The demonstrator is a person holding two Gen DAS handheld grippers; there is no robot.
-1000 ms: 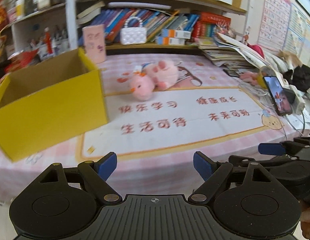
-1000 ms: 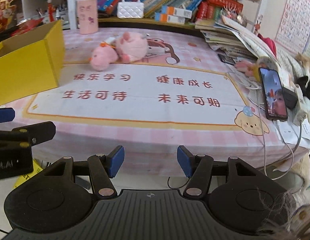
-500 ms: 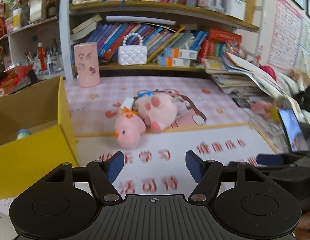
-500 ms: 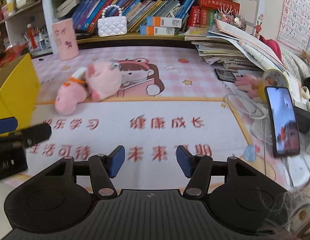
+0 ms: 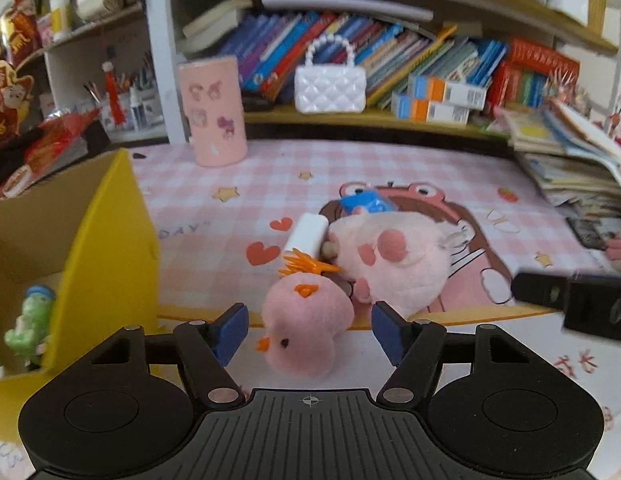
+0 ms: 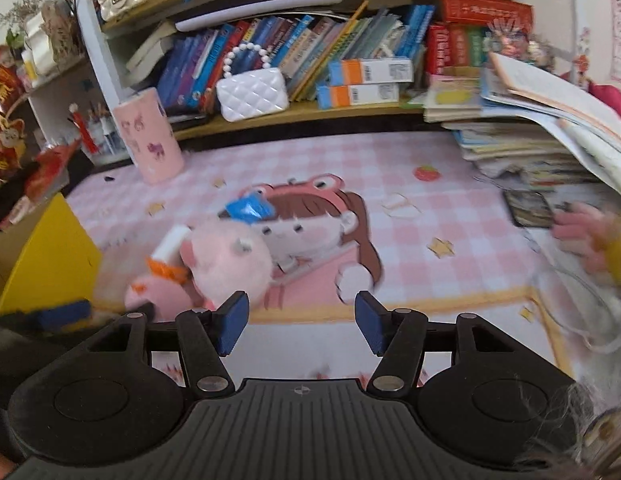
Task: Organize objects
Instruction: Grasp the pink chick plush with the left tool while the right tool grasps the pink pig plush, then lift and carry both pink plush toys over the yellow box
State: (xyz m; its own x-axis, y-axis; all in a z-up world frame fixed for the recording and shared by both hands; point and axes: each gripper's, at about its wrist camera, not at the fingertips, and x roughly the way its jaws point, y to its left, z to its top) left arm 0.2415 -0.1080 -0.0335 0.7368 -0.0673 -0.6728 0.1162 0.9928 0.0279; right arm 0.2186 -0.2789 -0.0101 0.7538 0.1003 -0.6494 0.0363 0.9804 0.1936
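A yellow box (image 5: 110, 240) is seen standing open at the left of the pink checked mat (image 5: 390, 168). A small green figure (image 5: 28, 326) is already lodged inside it, so a first part of the sorting is judged done. On the mat, well outside the box, a larger pink plush (image 5: 394, 258) is found lying against a pink chick plush (image 5: 306, 322), with a white tube (image 5: 306, 236) and a blue packet (image 5: 364, 202) touching the pile; these are judged still to be put away. The left gripper (image 5: 306, 332) is held wide open with the chick between its fingers, nothing yet clamped. The right gripper (image 6: 298, 322) is likewise spread and empty, kept beside the larger plush.
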